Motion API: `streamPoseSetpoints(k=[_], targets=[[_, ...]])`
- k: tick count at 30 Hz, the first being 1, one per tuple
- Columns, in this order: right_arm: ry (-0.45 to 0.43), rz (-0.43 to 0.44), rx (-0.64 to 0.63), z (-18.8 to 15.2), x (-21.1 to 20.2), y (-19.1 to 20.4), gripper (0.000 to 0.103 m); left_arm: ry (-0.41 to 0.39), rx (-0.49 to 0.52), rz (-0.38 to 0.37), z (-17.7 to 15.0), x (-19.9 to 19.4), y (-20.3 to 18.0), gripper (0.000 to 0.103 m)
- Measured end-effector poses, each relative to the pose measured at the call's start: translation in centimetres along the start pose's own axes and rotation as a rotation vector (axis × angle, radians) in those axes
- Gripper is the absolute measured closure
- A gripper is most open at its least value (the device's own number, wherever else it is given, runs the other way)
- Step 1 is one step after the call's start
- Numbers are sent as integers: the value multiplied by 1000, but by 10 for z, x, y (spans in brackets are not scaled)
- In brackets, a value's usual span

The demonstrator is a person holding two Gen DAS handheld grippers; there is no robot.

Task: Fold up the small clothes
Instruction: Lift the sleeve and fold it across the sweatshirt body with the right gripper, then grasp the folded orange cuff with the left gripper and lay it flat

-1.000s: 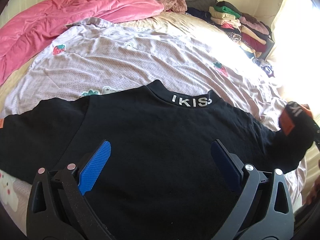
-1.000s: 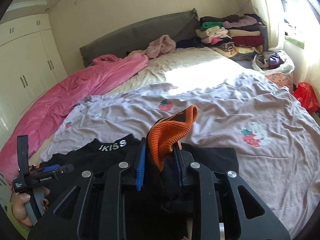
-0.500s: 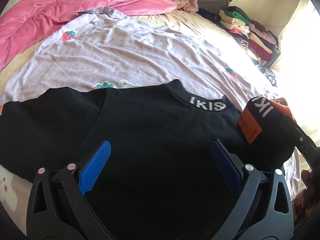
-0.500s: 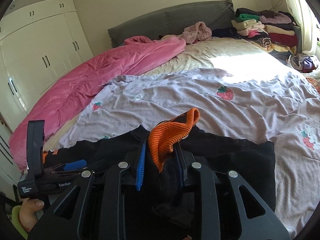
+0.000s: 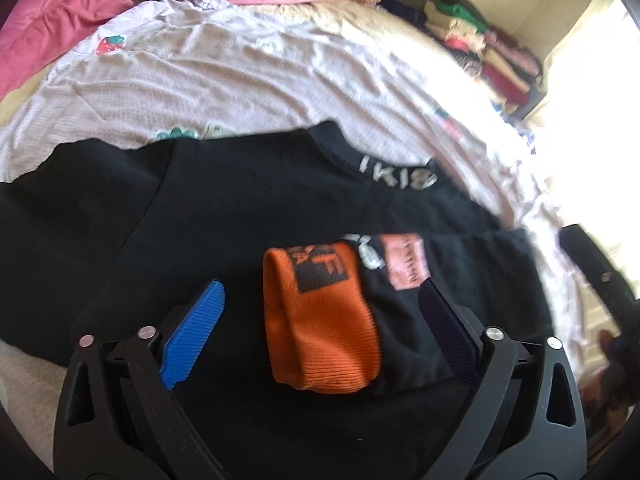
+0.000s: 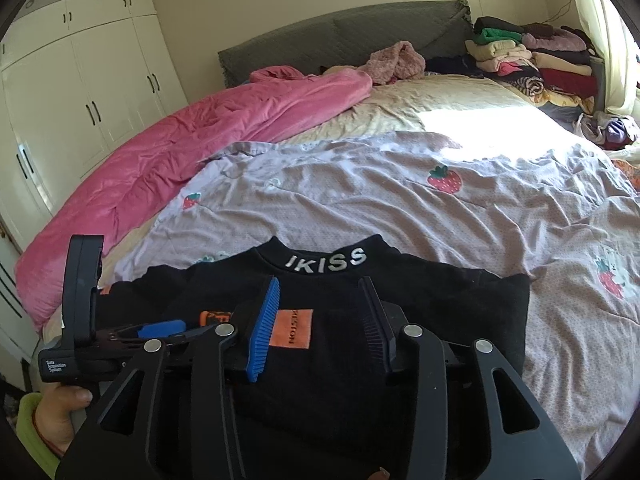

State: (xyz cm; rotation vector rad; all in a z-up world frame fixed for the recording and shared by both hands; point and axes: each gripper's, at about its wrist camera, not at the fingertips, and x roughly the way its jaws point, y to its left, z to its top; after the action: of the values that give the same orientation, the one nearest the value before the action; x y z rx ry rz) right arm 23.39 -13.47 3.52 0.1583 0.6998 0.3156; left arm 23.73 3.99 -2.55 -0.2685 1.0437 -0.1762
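Note:
A black sweatshirt [image 6: 440, 292] with a white "IKISS" collar [image 6: 326, 258] lies flat on the bed. One sleeve is folded across its body, showing an orange patch [image 6: 291, 328] and ending in an orange ribbed cuff [image 5: 320, 320]. My right gripper [image 6: 320, 286] hovers just over the folded sleeve. Its jaws are opening, and the pads press on nothing. My left gripper [image 5: 322, 288] is open above the torso, and the cuff lies on the shirt below the gap between its fingers. The right wrist view shows the left gripper [image 6: 176, 330] at the lower left, with a hand [image 6: 60, 408] holding it.
The shirt rests on a lilac sheet [image 6: 400, 208] printed with strawberries. A pink quilt [image 6: 180, 160] runs along the left side. Stacked folded clothes [image 6: 532, 56] sit at the far right by the grey headboard [image 6: 340, 36]. White wardrobe doors [image 6: 80, 92] stand to the left.
The right gripper carried the sleeve with the orange cuff leftward over the shirt's body and let it go. The cuff now lies flat on the torso. The left gripper sank slightly.

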Motion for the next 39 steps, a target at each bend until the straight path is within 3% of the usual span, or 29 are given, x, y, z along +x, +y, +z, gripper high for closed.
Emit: streamPoseSetpoints(k=[3, 5, 7, 9, 10, 12, 18, 21, 30, 34, 39], targets=[[12, -31, 21, -10, -3, -15, 56, 19, 6, 79, -7, 10, -1, 14], [16, -45, 36, -15, -6, -24, 54, 15, 22, 102, -11, 14, -4, 20], [21, -56, 56, -19, -9, -34, 54, -4, 40, 101, -13, 15, -9, 46], [21, -71, 80, -24, -14, -44, 54, -27, 58, 95, -16, 15, -14, 59], [19, -77, 88, -27, -17, -48, 54, -40, 70, 93, -17, 14, -16, 75], [11, -103, 102, -33, -26, -58, 54, -48, 70, 26, -17, 12, -19, 94], [14, -143, 121, -48, -38, -69, 54, -166, 87, -23, -5, -27, -19, 95], [22, -149, 118, -53, -38, -69, 54, -210, 94, 16, 1, -44, -11, 95], [50, -134, 76, -54, -23, -51, 54, -124, 67, 51, 3, -32, 8, 94], [61, -122, 50, -53, -17, -41, 54, -126, 68, 73, -1, -36, 13, 88], [63, -120, 19, -52, -12, -30, 53, -172, 48, 145, 1, -49, 26, 88]])
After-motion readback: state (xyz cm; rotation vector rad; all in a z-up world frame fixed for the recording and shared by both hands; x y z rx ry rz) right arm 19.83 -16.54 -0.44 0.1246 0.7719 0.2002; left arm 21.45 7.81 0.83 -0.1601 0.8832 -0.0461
